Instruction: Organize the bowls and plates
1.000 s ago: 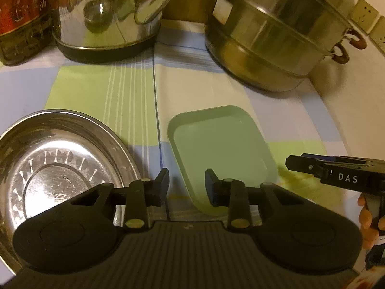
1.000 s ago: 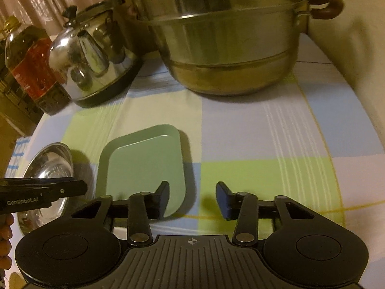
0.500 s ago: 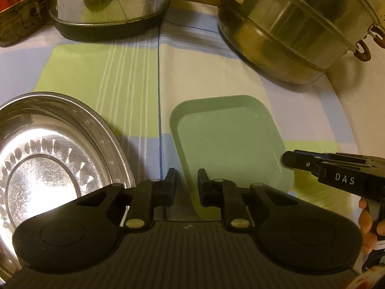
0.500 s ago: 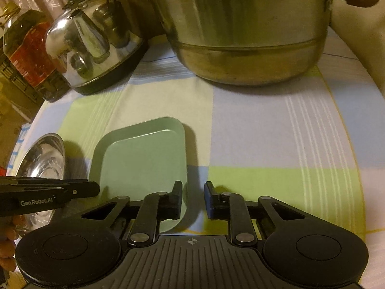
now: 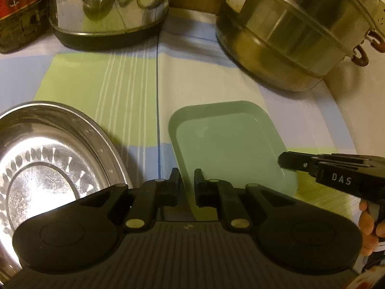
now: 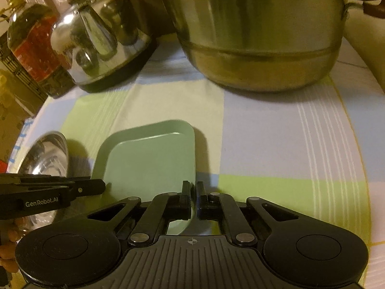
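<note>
At the near edge of the checked tablecloth (image 5: 134, 82) we find a pale green rectangular plate (image 5: 228, 142), shallow, round-cornered, empty. The left gripper (image 5: 187, 183) pinches its left rim; the right gripper (image 6: 194, 193) pinches its right rim. A steel bowl (image 5: 48, 159) sits just left.

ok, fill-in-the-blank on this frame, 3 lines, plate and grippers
1. Both grippers are shut on the edges of the green ____.
2. The steel bowl sits on the side of the ____ gripper.
3. Behind the tray, beside the kettle, stands a large steel ____.

Missing: tray; left; pot

Left gripper, right gripper, pot.
</note>
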Demonstrator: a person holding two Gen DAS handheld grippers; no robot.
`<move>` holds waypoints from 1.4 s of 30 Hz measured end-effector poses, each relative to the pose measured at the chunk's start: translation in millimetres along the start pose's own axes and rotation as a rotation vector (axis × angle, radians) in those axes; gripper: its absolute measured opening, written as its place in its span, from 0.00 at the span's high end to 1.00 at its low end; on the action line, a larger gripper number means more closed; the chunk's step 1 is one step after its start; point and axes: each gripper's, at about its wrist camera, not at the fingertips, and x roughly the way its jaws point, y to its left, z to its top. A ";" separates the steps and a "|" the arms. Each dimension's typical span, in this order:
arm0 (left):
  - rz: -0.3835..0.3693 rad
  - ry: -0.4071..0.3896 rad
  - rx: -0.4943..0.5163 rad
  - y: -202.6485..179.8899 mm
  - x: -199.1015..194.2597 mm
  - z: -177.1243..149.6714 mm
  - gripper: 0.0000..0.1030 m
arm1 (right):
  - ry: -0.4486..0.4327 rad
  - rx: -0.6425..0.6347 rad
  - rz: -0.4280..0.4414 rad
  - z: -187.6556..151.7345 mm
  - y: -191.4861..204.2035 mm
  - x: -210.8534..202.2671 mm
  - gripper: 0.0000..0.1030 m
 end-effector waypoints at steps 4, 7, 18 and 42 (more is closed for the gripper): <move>-0.004 -0.033 0.006 0.2 -12.6 3.3 0.90 | -0.033 -0.003 0.008 3.8 5.7 -13.1 0.97; -0.009 -0.053 -0.002 3.7 -23.9 4.6 0.90 | -0.052 -0.001 0.019 6.3 12.4 -21.9 0.97; 0.032 -0.115 -0.061 51.7 -77.6 -7.6 0.90 | -0.062 -0.062 0.110 8.6 69.6 -25.5 0.97; 0.194 -0.100 -0.215 158.9 -110.1 -40.5 0.90 | 0.062 -0.170 0.228 -12.9 178.4 45.9 0.96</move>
